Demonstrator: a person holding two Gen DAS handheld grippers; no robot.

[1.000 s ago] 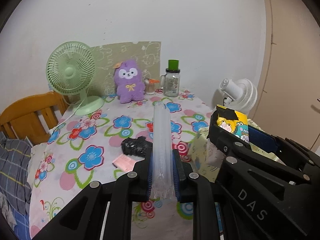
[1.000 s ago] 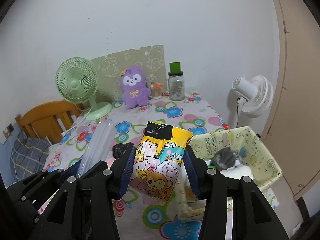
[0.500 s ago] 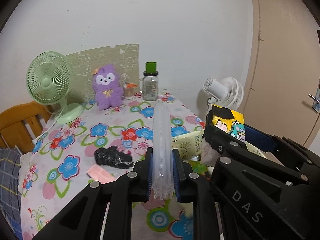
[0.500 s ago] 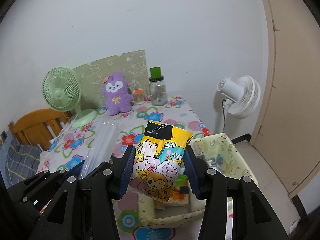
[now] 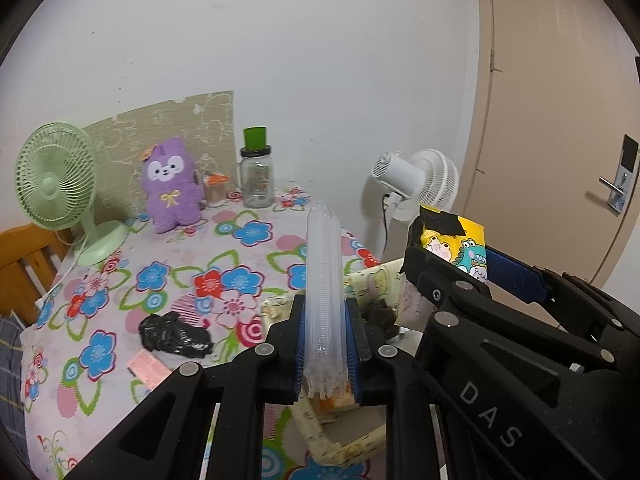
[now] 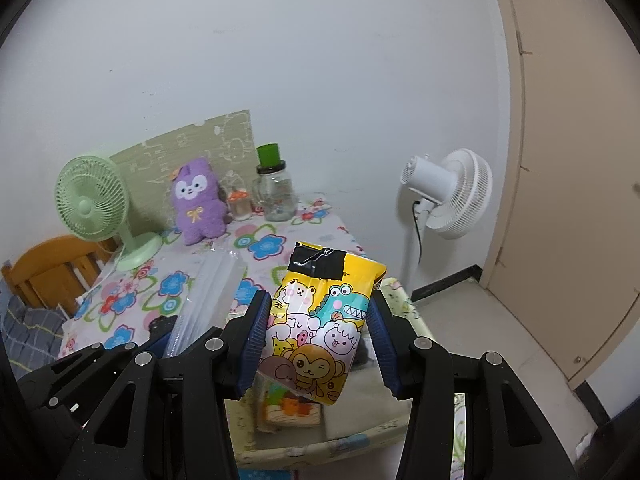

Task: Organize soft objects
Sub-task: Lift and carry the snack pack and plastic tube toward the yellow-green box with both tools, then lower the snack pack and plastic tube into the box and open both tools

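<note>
My left gripper [image 5: 325, 344] is shut on a long clear plastic sleeve [image 5: 324, 280], seen edge on; it shows flat in the right wrist view [image 6: 208, 292]. My right gripper [image 6: 316, 344] is shut on a yellow cartoon-animal packet [image 6: 320, 320] with black tape at its top, also in the left wrist view [image 5: 456, 244]. Both hang over a pale yellow fabric basket [image 6: 404, 308] at the table's right edge, with small items inside. A purple plush toy [image 5: 170, 184] sits at the back of the table.
The flowered tablecloth [image 5: 160, 280] holds a green desk fan [image 5: 56, 192], a glass jar with green lid [image 5: 258, 176], a black crumpled bag [image 5: 172, 334] and a pink card [image 5: 148, 368]. A white floor fan [image 6: 448, 196] stands right, near a door [image 5: 580, 140]. A wooden chair [image 6: 48, 268] is left.
Both grippers have swung right and forward with their loads, from over the table's middle to over the basket. The door and floor now show more.
</note>
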